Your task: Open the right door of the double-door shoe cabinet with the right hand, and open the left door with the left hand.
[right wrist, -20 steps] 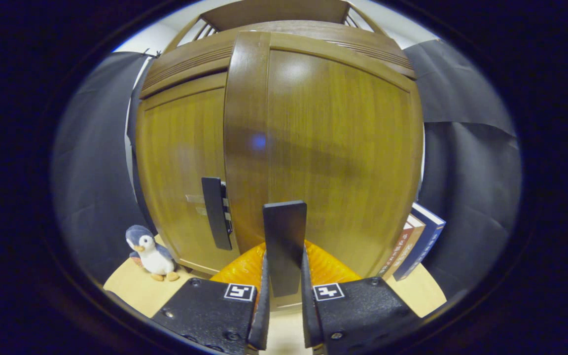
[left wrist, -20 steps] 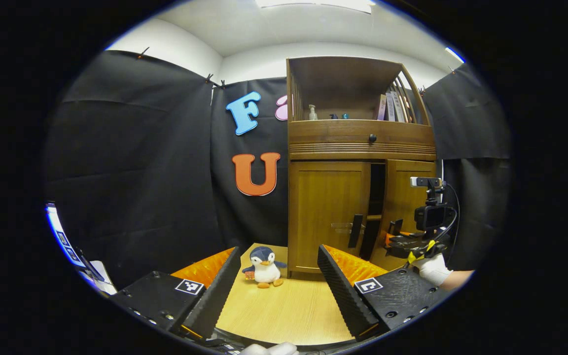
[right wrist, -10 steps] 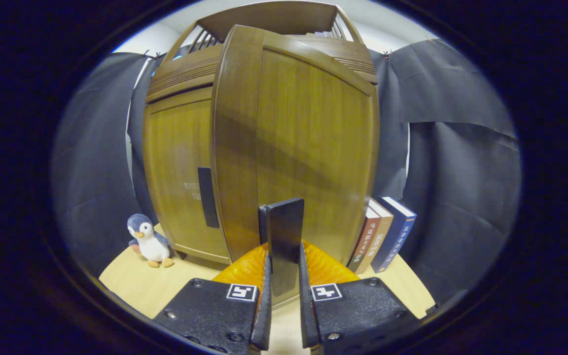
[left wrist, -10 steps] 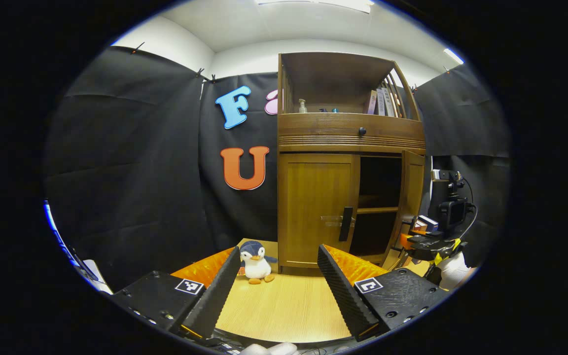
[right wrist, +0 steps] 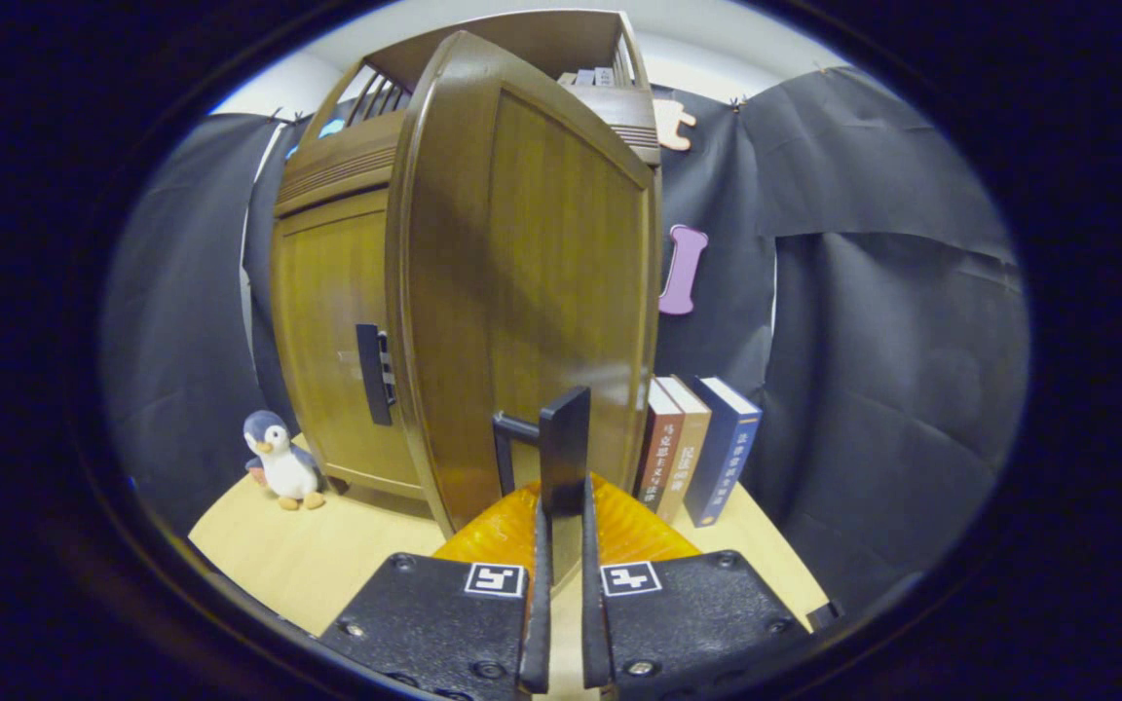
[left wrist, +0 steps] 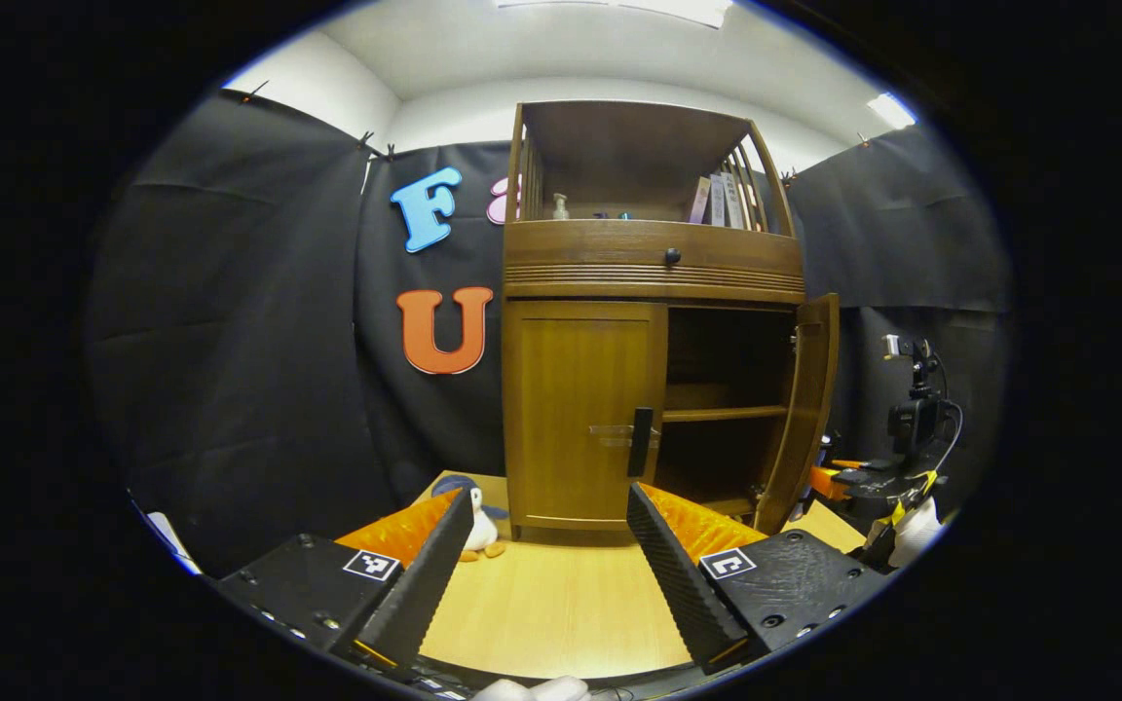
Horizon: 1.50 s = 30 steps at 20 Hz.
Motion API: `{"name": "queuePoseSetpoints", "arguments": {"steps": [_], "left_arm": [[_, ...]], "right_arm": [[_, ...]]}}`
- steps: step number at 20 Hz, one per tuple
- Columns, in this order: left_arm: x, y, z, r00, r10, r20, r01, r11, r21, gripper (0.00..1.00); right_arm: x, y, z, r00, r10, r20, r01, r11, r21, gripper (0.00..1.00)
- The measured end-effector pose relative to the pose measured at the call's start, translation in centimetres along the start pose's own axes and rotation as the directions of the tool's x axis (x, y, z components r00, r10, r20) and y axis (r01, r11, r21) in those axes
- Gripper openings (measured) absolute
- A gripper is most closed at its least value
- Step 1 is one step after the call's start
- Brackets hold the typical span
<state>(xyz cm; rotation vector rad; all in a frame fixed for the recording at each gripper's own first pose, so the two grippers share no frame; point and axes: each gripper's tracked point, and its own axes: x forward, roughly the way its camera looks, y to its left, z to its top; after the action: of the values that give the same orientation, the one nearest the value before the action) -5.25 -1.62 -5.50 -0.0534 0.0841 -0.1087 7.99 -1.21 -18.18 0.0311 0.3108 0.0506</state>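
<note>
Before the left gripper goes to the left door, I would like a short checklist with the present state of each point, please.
1. Right door swung open: ok, the shelf inside shows.
2. Right gripper clamped on the right door handle: ok, both fingers press on its bar.
3. Left door shut, its handle free: ok.
4. Left gripper open wide enough for that handle: ok, its fingers stand well apart.
5. Way to the left handle clear: ok, bare table ahead; the toy penguin sits off to one side.
6. Books clear of the right door's swing: cannot tell, they stand close behind it.
</note>
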Motion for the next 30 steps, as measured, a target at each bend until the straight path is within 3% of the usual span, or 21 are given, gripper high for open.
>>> {"name": "queuePoseSetpoints", "arguments": {"steps": [2, 9, 21, 22, 25, 30], "left_arm": [[0.3, -1.4, 0.0, 1.0, -0.013, -0.001, 0.013, 1.0, 0.009, 0.96], [0.7, -6.0, 0.8, 1.0, -0.013, 0.001, 0.013, 1.0, 0.004, 0.96], [-0.3, -12.6, 0.9, 0.998, 0.067, -0.003, -0.067, 0.998, 0.015, 0.96], [-0.4, -13.1, 0.9, 0.997, 0.075, -0.003, -0.075, 0.997, 0.012, 1.0], [-0.6, -14.4, 1.0, 0.996, 0.094, 0.002, -0.094, 0.996, 0.007, 0.96], [-0.9, -15.6, 0.8, 0.993, 0.119, 0.005, -0.119, 0.993, 0.003, 0.95]], "right_arm": [[-0.3, -1.8, 0.0, 1.0, -0.021, 0.001, 0.021, 1.0, -0.002, 0.13], [-0.5, -7.7, 0.0, 1.0, -0.021, -0.004, 0.021, 1.0, -0.012, 0.05], [0.1, -12.8, 0.4, 0.987, 0.16, -0.006, -0.16, 0.987, -0.029, 0.04], [0.2, -13.1, 0.5, 0.985, 0.175, -0.006, -0.175, 0.984, -0.032, 0.04], [0.3, -14.0, 0.6, 0.975, 0.223, -0.011, -0.224, 0.974, -0.036, 0.04], [0.5, -13.7, 0.6, 0.973, 0.228, -0.015, -0.229, 0.971, -0.07, 0.04]]}}
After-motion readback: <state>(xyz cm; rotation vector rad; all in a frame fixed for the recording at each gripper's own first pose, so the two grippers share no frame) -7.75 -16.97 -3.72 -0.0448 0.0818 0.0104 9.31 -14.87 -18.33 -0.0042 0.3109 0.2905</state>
